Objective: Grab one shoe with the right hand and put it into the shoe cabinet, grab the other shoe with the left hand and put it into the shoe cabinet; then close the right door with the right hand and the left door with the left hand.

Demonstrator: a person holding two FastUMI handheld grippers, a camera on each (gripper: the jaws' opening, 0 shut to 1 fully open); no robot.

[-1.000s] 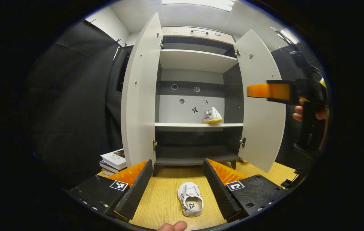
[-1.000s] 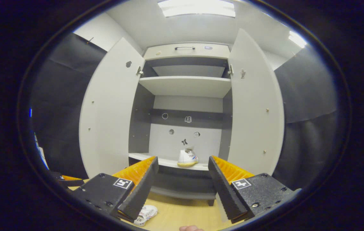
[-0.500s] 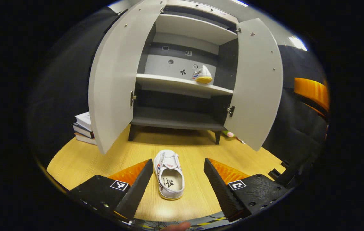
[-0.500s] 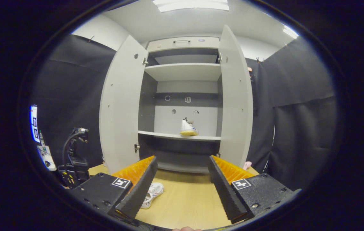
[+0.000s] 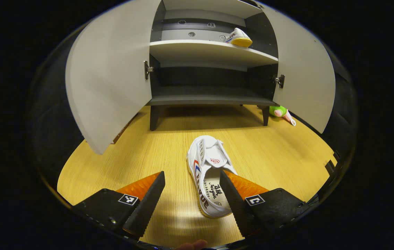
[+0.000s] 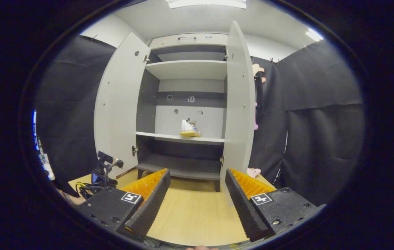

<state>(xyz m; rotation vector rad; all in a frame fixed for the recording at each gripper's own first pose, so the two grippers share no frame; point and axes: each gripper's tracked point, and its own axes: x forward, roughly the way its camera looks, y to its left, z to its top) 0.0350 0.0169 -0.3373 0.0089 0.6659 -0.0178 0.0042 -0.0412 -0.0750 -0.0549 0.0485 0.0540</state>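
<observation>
A: What sort of place is the person working in?

B: A recording booth staged to look like a home hallway. Black cloth point(image 6: 322, 90) is hanging as the walls all round, and bright panel lights point(image 6: 205, 3) are shining from a white ceiling.

A: And what is giving it the household look?

B: A grey-and-white shoe cabinet point(image 6: 183, 104) is standing with both doors open on a pale wood-grain floor point(image 5: 270, 152), with one small white shoe point(image 6: 189, 128) sitting on its middle shelf and another shoe point(image 5: 208, 173) lying on the floor in front.

A: Anything pointing to a lab?

B: Cabled equipment point(image 6: 103, 172) is sitting at the left edge of the right gripper view.
</observation>
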